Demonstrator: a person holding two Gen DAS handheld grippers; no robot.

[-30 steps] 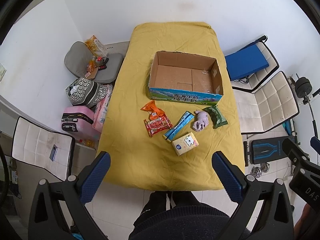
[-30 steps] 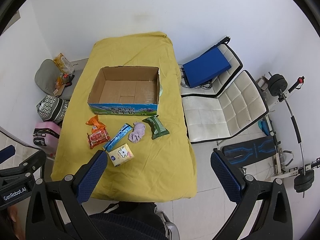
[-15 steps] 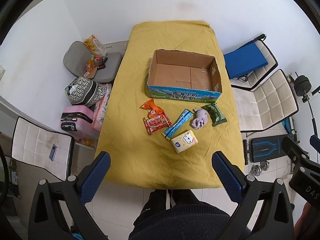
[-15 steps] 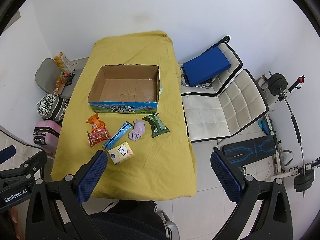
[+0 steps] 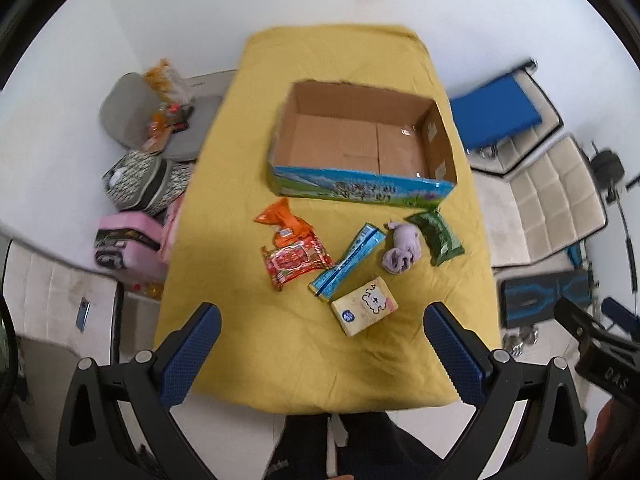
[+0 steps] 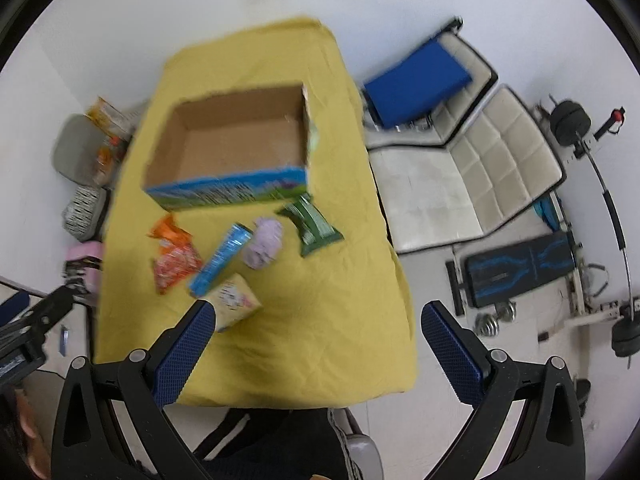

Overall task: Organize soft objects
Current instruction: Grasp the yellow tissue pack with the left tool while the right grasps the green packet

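An open, empty cardboard box (image 5: 362, 148) (image 6: 236, 148) stands on a yellow-covered table (image 5: 280, 344) (image 6: 328, 320). In front of it lie an orange packet (image 5: 280, 218), a red packet (image 5: 296, 260), a blue tube pack (image 5: 346, 262) (image 6: 222, 260), a yellow tissue pack (image 5: 364, 306) (image 6: 236, 300), a purple soft toy (image 5: 402, 250) (image 6: 264, 242) and a green packet (image 5: 438, 236) (image 6: 314, 228). My left gripper (image 5: 320, 354) is open and empty, high above the table's near edge. My right gripper (image 6: 316, 354) is open and empty, above the near right part of the table.
Bags and a pink suitcase (image 5: 128, 240) sit on the floor left of the table. White padded chairs (image 6: 472, 168) with a blue cushion (image 6: 416, 80), a bench (image 6: 524, 272) and a barbell (image 6: 616, 240) stand on the right. A person's legs (image 5: 352, 444) are at the near edge.
Both grippers have come down and forward toward the table, so the objects look larger. The right view has swung and tilted toward the objects. Nothing on the table has moved.
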